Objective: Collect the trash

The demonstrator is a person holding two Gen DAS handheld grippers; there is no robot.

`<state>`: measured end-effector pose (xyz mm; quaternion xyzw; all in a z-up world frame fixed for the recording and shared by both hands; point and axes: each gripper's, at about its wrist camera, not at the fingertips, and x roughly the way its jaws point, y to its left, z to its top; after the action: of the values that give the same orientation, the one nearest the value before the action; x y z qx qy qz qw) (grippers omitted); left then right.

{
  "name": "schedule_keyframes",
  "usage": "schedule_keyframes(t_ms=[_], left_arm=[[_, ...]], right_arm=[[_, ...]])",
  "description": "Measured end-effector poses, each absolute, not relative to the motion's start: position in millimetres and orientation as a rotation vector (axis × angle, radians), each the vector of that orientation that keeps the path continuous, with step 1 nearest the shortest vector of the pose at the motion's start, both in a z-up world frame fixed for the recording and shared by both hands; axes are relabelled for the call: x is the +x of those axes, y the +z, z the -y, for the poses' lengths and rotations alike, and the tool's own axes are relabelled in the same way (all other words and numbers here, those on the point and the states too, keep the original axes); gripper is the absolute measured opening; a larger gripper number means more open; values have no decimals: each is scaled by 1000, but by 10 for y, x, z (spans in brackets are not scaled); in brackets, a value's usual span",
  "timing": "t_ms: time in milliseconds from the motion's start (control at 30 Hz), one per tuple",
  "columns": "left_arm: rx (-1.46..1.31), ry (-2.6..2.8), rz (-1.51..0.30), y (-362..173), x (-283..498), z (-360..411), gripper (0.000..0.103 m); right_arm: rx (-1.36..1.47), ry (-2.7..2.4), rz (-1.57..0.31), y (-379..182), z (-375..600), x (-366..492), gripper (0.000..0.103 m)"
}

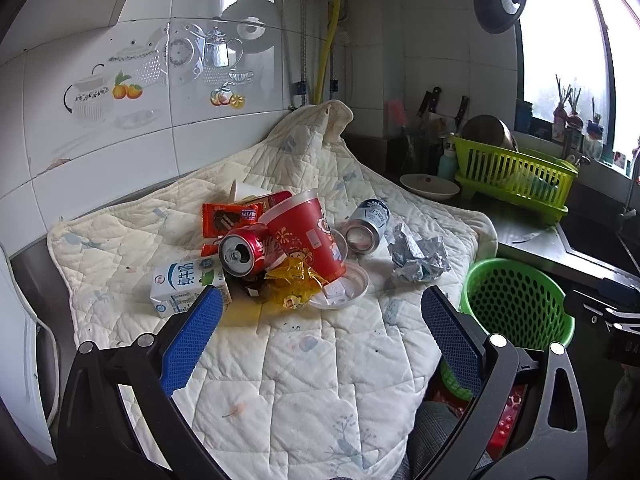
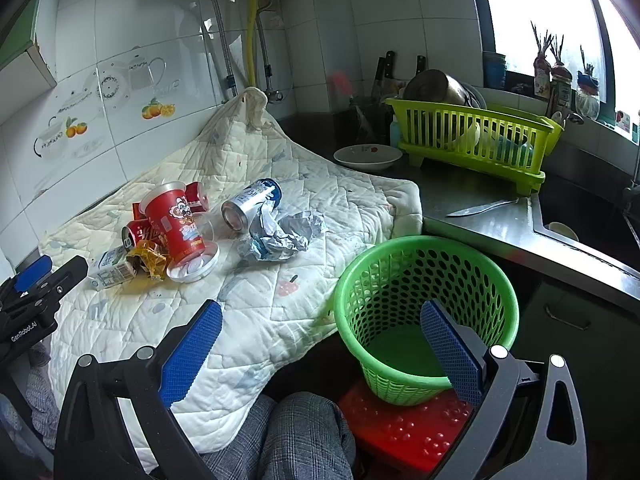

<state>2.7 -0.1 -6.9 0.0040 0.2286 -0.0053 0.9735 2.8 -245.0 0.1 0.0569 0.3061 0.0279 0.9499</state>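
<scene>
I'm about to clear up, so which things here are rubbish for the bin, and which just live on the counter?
Job: red cola can, red cup, silver can, milk carton, crumpled paper, green basket.
Lying about: dish rack, white dish, knife.

Kitchen counter (image 2: 492,216) carrying a white quilted cloth (image 2: 280,280), which is draping over its front edge. Lying on the cloth in a touching cluster: a milk carton (image 1: 188,286), a red can (image 1: 244,250), a yellow wrapper (image 1: 292,284), a tipped red cup (image 1: 308,232) and a white lid (image 1: 340,292). A silver can (image 2: 252,202) and crumpled paper (image 2: 280,236) are lying just beside them. A white dish (image 2: 368,157), a green rack (image 2: 472,140) and a knife (image 2: 480,208) are sitting on the bare counter.
</scene>
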Motion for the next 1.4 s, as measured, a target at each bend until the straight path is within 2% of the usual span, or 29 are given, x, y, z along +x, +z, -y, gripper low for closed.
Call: schedule_keyframes(t_ms=[1400], left_arm=[[-6,-7,-473,-71,69,-22,98]], right_arm=[[114,65,-639,-44,2382,113,96]])
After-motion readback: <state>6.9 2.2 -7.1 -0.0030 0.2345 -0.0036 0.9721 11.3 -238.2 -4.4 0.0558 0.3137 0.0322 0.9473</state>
